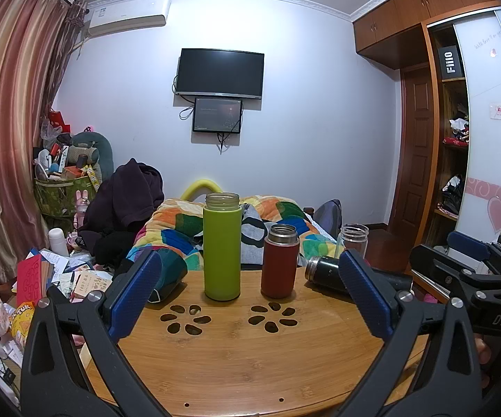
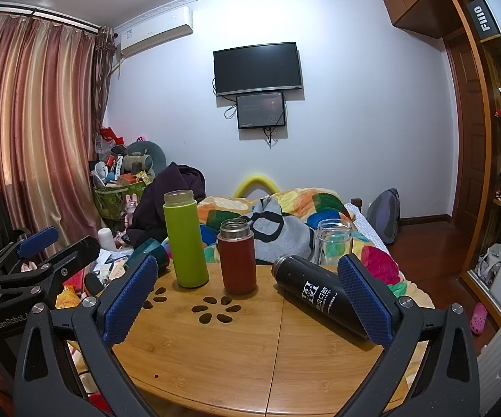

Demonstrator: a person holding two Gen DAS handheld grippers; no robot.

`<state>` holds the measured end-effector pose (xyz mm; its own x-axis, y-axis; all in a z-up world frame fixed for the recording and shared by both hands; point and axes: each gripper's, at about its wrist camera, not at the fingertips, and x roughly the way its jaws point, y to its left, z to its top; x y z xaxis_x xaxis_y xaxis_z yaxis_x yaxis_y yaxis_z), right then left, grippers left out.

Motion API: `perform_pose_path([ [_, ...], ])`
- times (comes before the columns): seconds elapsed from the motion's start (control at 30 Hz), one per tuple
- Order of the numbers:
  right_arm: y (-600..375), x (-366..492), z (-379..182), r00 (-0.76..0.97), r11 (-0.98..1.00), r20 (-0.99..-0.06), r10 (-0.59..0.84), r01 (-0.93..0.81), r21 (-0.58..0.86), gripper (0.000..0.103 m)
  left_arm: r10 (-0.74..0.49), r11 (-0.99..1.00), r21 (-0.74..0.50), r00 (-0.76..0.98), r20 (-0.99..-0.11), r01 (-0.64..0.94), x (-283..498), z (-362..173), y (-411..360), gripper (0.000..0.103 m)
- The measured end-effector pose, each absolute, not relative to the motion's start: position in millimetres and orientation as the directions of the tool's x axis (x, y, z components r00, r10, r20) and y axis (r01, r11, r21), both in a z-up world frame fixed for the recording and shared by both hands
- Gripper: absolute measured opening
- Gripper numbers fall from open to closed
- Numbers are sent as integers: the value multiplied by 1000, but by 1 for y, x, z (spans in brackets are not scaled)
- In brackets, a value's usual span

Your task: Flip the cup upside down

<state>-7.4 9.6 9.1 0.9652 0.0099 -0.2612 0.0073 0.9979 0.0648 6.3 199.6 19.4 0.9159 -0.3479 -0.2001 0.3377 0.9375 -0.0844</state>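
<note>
On the round bamboo table (image 1: 243, 358) (image 2: 250, 354) stand a tall green cup (image 1: 222, 246) (image 2: 185, 239) and a shorter red cup (image 1: 280, 260) (image 2: 236, 257), both upright with open mouths. A black cup (image 2: 320, 293) (image 1: 323, 272) lies on its side at the right. A clear glass cup (image 1: 353, 239) (image 2: 334, 239) stands upright behind it. My left gripper (image 1: 250, 295) is open and empty, in front of the green and red cups. My right gripper (image 2: 247, 299) is open and empty, its right finger (image 2: 365, 302) next to the black cup.
A dark teal cup (image 1: 169, 274) (image 2: 151, 253) lies at the table's left edge. Behind the table is a bed with a colourful quilt (image 1: 181, 222). Clutter fills the floor at the left (image 1: 59, 271). A wardrobe (image 1: 459, 139) stands at the right.
</note>
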Motion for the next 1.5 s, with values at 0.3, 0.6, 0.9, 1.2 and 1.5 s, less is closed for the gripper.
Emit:
perform_pose_path([
  [0.3, 9, -7, 9, 965, 998, -262, 11, 7, 65, 103, -349, 937, -85, 915, -201, 339, 6, 19, 200, 103],
  [0.6, 9, -7, 10, 965, 998, -261, 12, 5, 66, 103, -349, 937, -84, 915, -201, 339, 6, 19, 200, 103],
  [0.9, 9, -7, 9, 965, 998, -261, 11, 6, 66, 103, -350, 937, -86, 914, -204, 339, 7, 18, 200, 103],
  [1.2, 4, -4, 9, 962, 997, -273, -1, 21, 73, 103, -325, 946, -93, 900, -291, 311, 42, 4, 216, 103],
  [1.5, -15, 11, -4, 948, 994, -318, -20, 53, 94, 103, -260, 962, -67, 819, -511, 264, 151, -19, 255, 103],
])
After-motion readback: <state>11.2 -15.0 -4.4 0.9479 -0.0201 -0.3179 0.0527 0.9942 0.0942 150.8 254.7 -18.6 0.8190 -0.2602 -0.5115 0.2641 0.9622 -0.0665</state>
